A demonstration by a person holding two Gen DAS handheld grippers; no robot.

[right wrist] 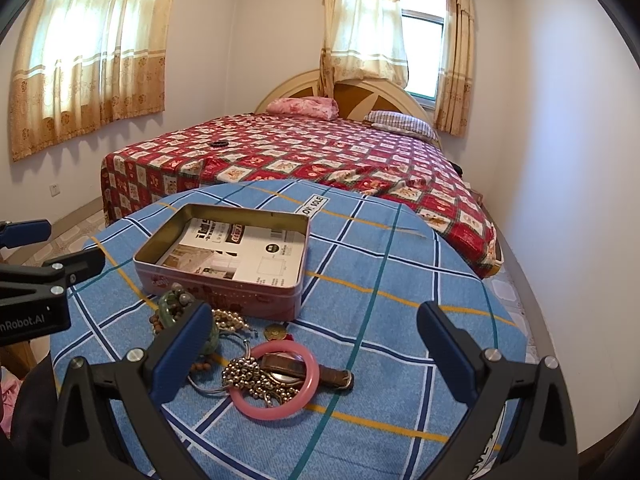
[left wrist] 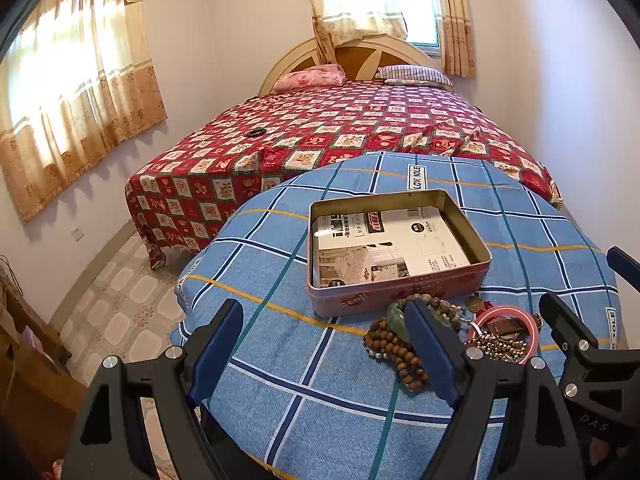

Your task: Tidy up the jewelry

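Observation:
An open pink tin box (left wrist: 400, 289) (right wrist: 224, 292) with a printed paper inside sits on the blue checked table (left wrist: 304, 400) (right wrist: 400, 344). In front of it lies a jewelry pile: a pink bangle (right wrist: 308, 392) (left wrist: 534, 326), a string of metal beads (right wrist: 244, 372) (left wrist: 496, 346), brown wooden beads (left wrist: 394, 346), a green jade bracelet (left wrist: 394, 318) (right wrist: 170, 310), and a brown watch strap (right wrist: 336, 376). My left gripper (left wrist: 328, 344) is open and empty, left of the pile. My right gripper (right wrist: 316, 348) is open and empty, held over the pink bangle.
A bed with a red patterned cover (left wrist: 340, 136) (right wrist: 320, 156) stands behind the table, with a dark beaded ring (left wrist: 255, 133) (right wrist: 219, 144) lying on it. Tiled floor (left wrist: 120, 292) lies to the left. A small gold coin charm (right wrist: 275, 333) lies by the tin.

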